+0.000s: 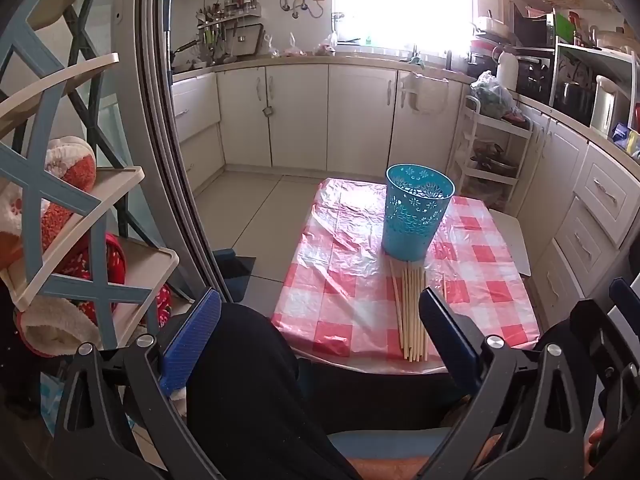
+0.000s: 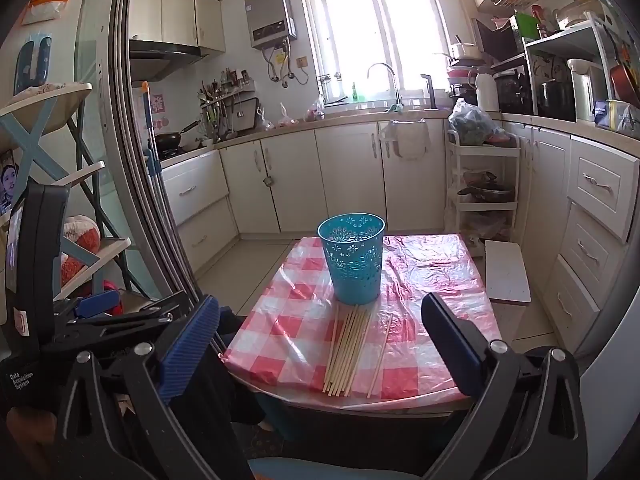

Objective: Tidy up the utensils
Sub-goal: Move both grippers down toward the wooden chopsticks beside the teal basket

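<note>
A teal perforated holder [image 1: 418, 216] [image 2: 352, 260] stands upright on the small table with a red-and-white checked cloth [image 1: 340, 280] [image 2: 280, 320]. Just in front of it lies a bundle of several pale wooden chopsticks [image 1: 412, 312] [image 2: 346, 352]; one single chopstick [image 2: 380, 356] lies apart on their right. My left gripper [image 1: 320, 294] hovers short of the table's near edge, open and empty. My right gripper [image 2: 320, 300] does the same beside it, also open with nothing between its fingers. Both stay clear of the chopsticks.
A sliding glass door frame [image 2: 152, 200] and a shelf with plush slippers [image 1: 80, 200] stand on the left. A white stool [image 2: 507, 276] and a white trolley [image 2: 484, 184] sit right of the table. A person's black-clad leg [image 1: 248, 380] is below the grippers.
</note>
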